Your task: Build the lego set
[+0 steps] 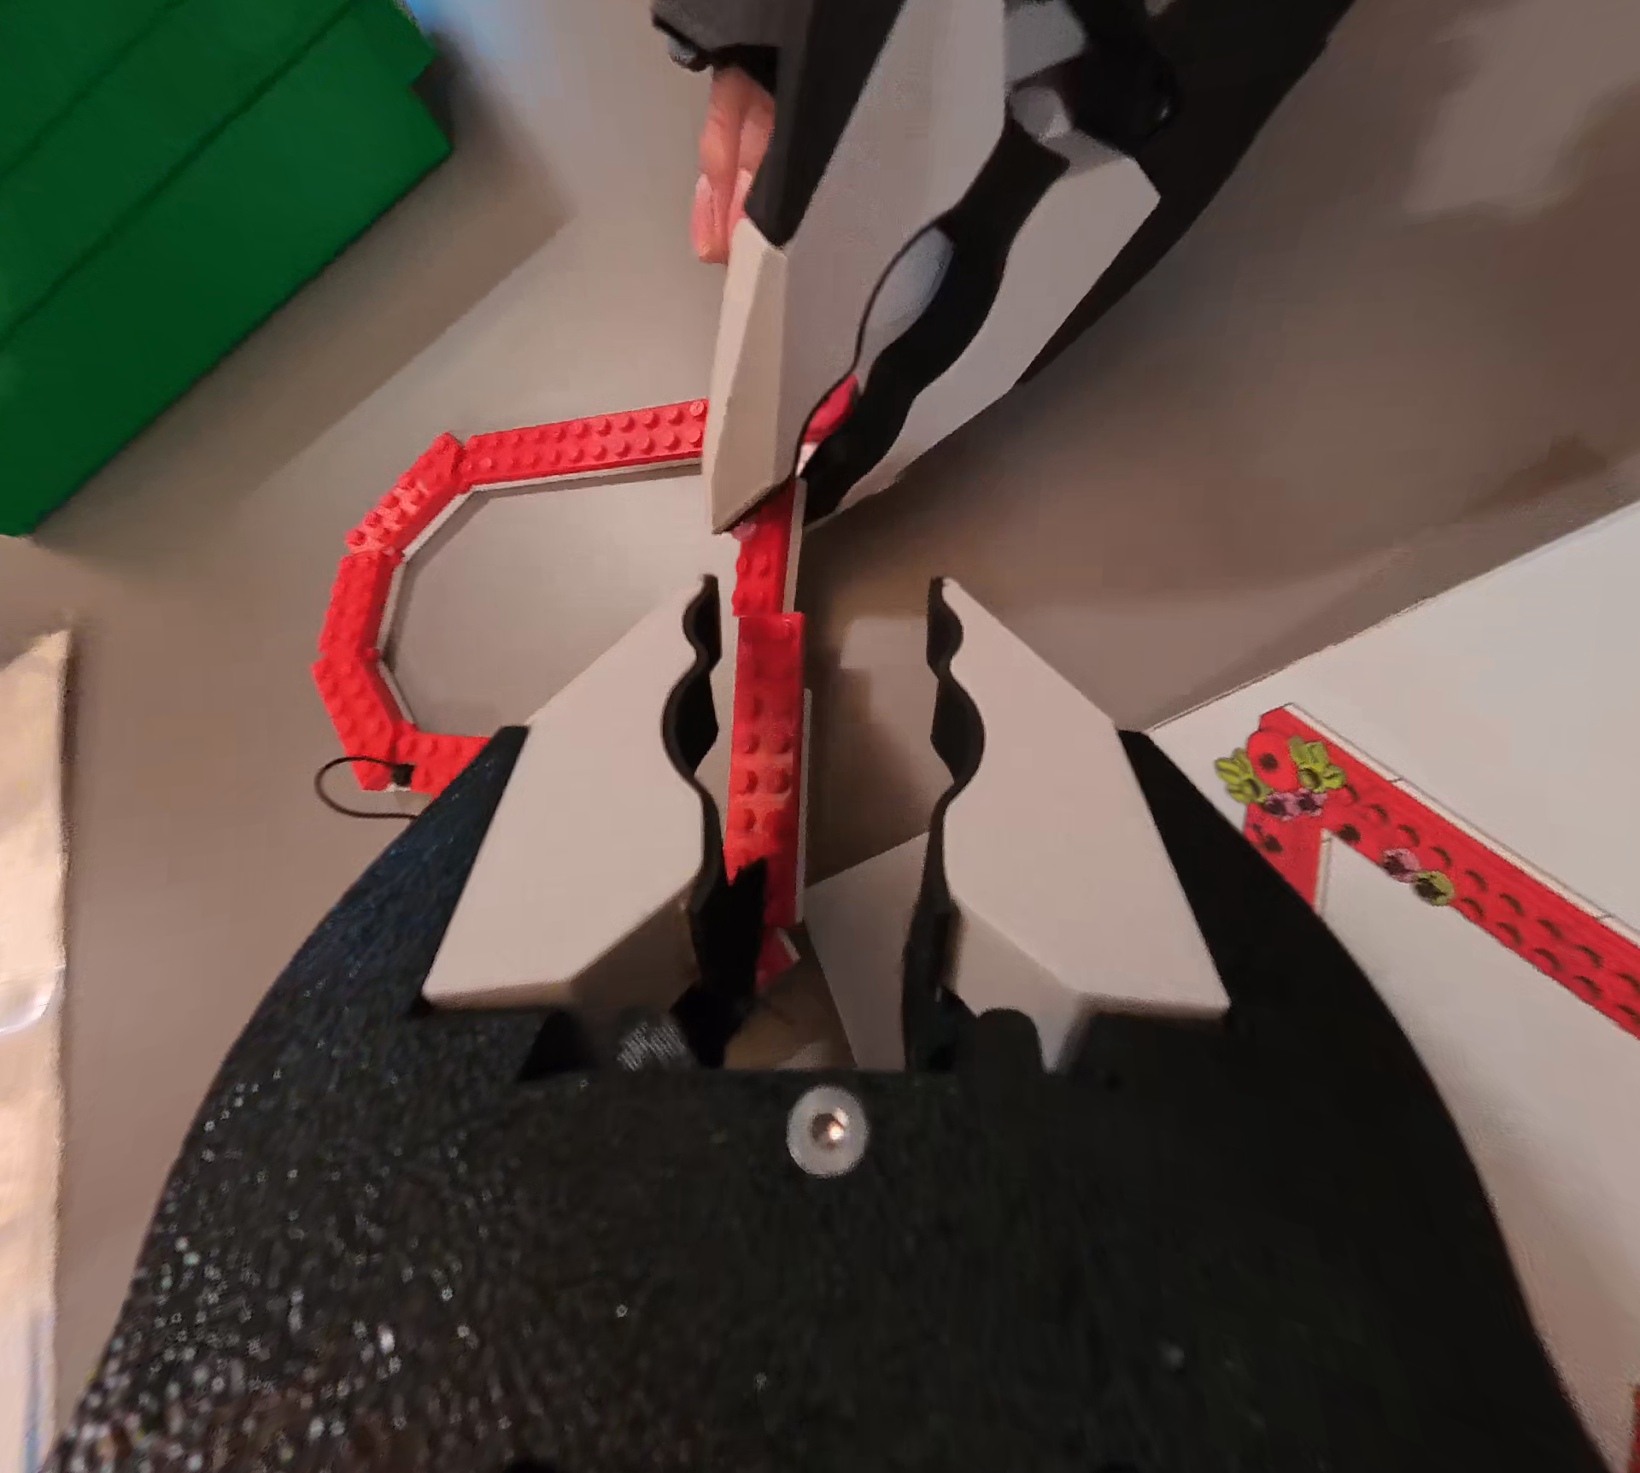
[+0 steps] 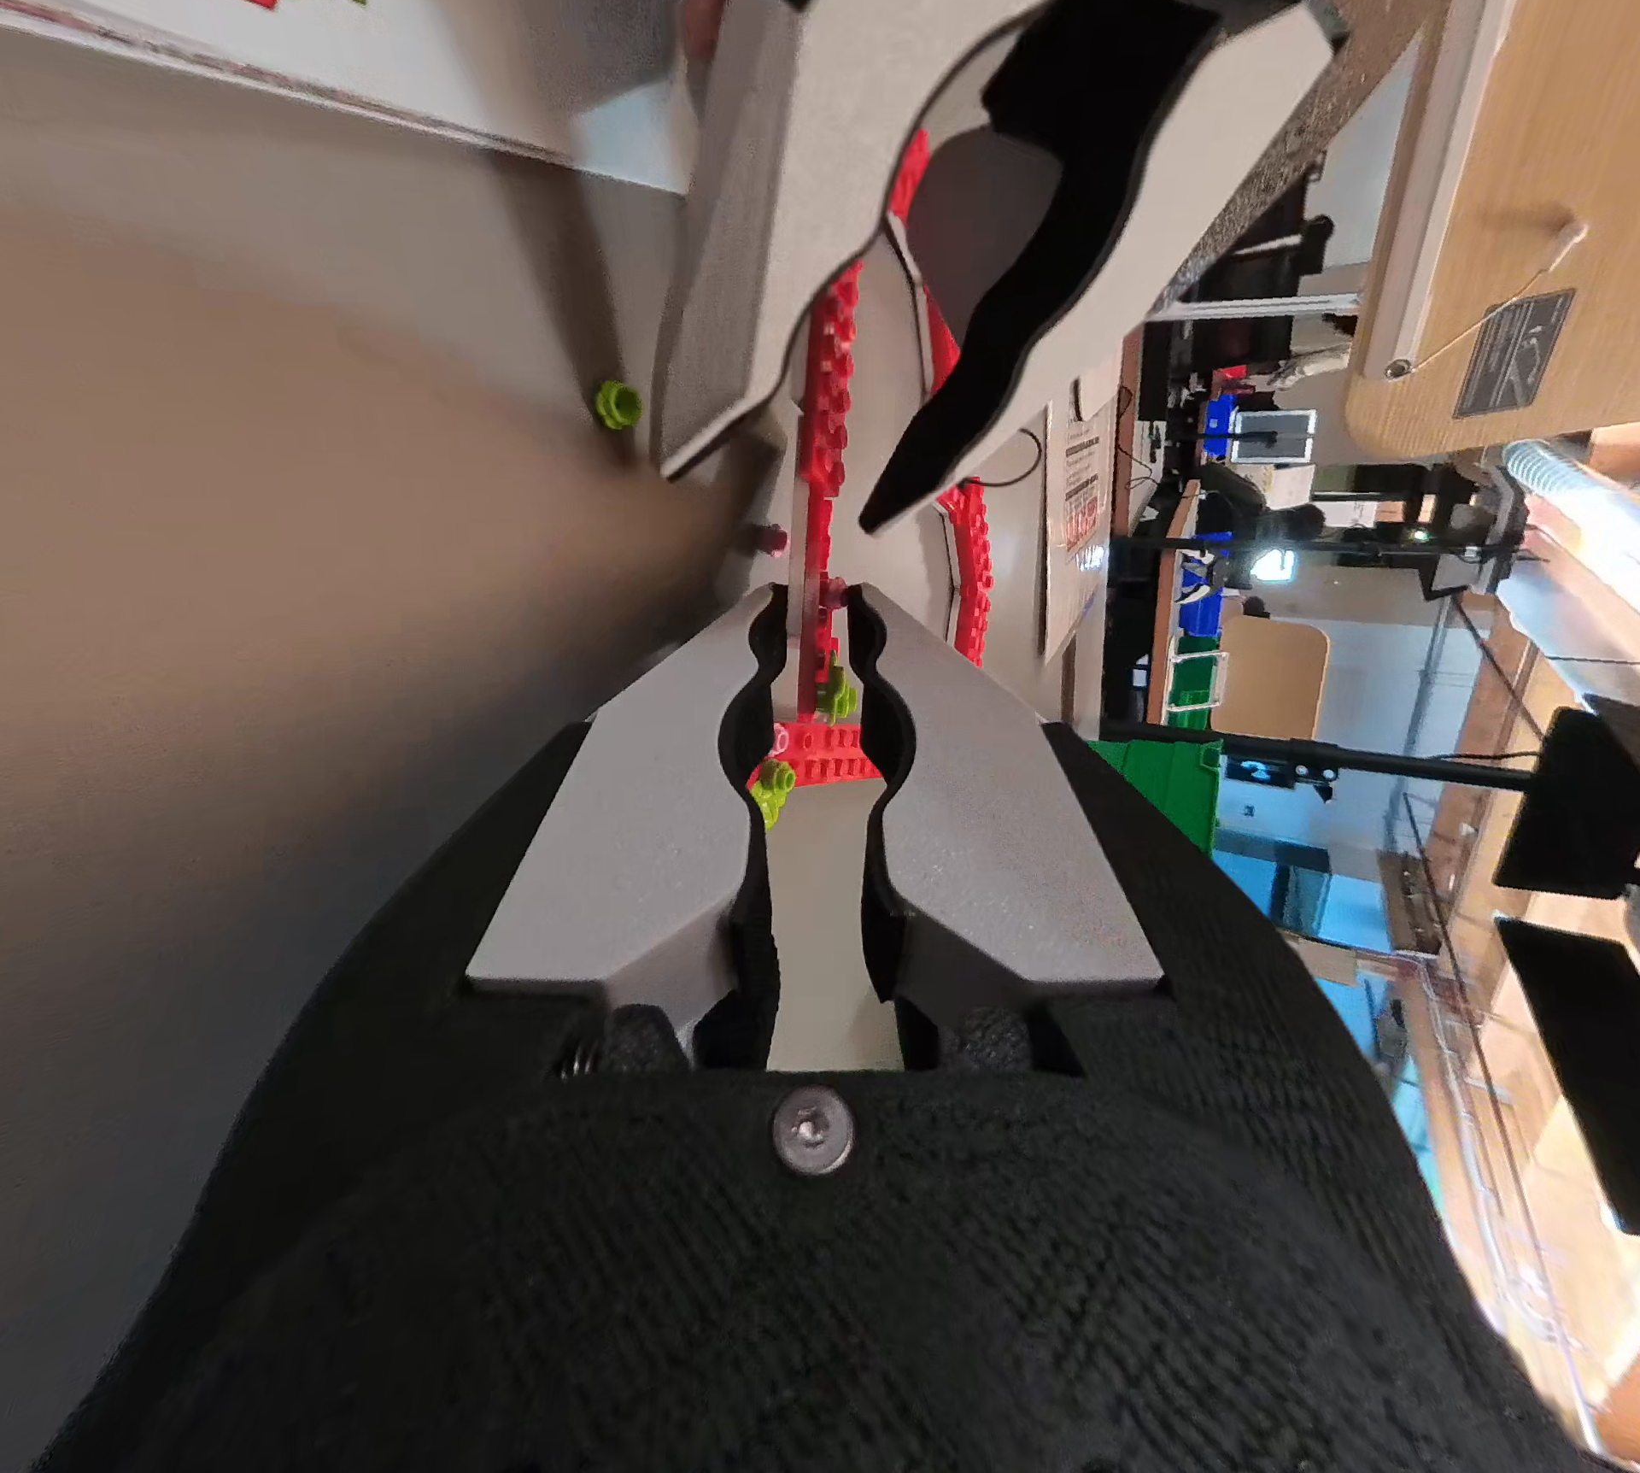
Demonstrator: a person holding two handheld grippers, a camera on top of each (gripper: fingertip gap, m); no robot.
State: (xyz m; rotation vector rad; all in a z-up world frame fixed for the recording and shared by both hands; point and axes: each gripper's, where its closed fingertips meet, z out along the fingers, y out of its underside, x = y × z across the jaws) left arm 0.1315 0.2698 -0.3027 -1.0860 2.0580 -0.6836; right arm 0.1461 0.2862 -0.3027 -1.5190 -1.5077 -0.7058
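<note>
A red Lego frame (image 1: 568,445) on white plates curves over the grey table. One straight red strip (image 1: 768,720) runs between the fingers of my left gripper (image 1: 821,587), which is open; the strip lies close to its left finger. My right gripper (image 1: 781,498) comes in from above and is shut on the same strip farther along. In the right wrist view my right gripper (image 2: 815,594) clamps the frame's edge (image 2: 821,401), where lime green flower pieces (image 2: 834,694) sit. The open left gripper (image 2: 768,498) straddles the strip beyond.
An open instruction booklet (image 1: 1464,676) lies at the right, also in the right wrist view (image 2: 399,37). Green bins (image 1: 177,188) stand at the far left. A plastic bag (image 1: 27,853) lies at the left edge. A loose lime green piece (image 2: 617,403) and a small pink piece (image 2: 774,539) lie on the table. The tips of both grippers are at nearly the same place.
</note>
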